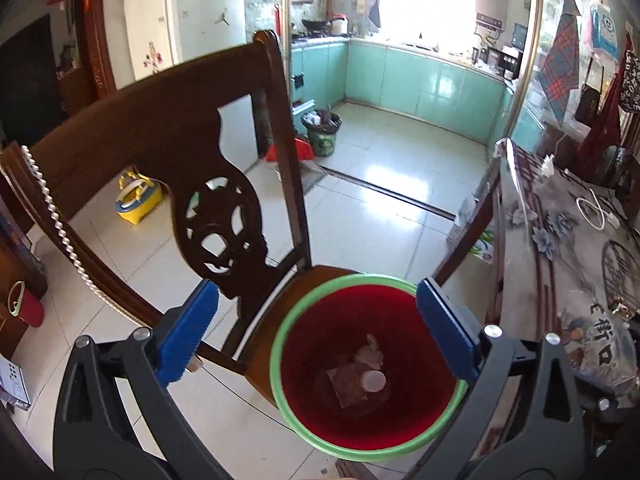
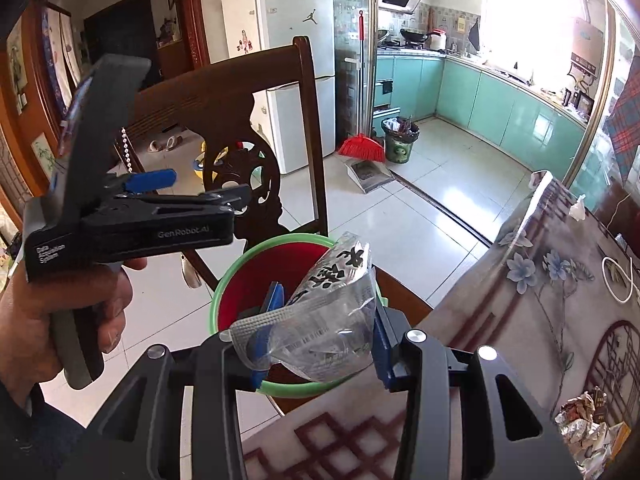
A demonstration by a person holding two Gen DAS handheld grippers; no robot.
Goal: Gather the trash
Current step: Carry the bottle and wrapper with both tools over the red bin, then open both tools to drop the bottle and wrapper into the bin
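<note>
Looking down the left wrist view, the left gripper [image 1: 316,320] stands spread wide with nothing between its blue pads [image 1: 188,332]; the red bin [image 1: 362,364] with its green rim sits on the wooden chair [image 1: 160,128], directly below and slightly right of the fingers, its mouth facing up. Scraps already lie at its bottom [image 1: 362,380].

Turning to the right wrist view, the right gripper [image 2: 320,348] is clenched on a clear plastic wrapper [image 2: 320,320], whose long axis runs from the pads up and away, its printed end pointing over the bin's far rim [image 2: 280,240]. The bin's mouth lies straight ahead and beneath the wrapper, so the right hand seems the one placed to drop it. The left gripper [image 2: 192,188] hovers off to the left, beside the table [image 2: 540,280].
</note>
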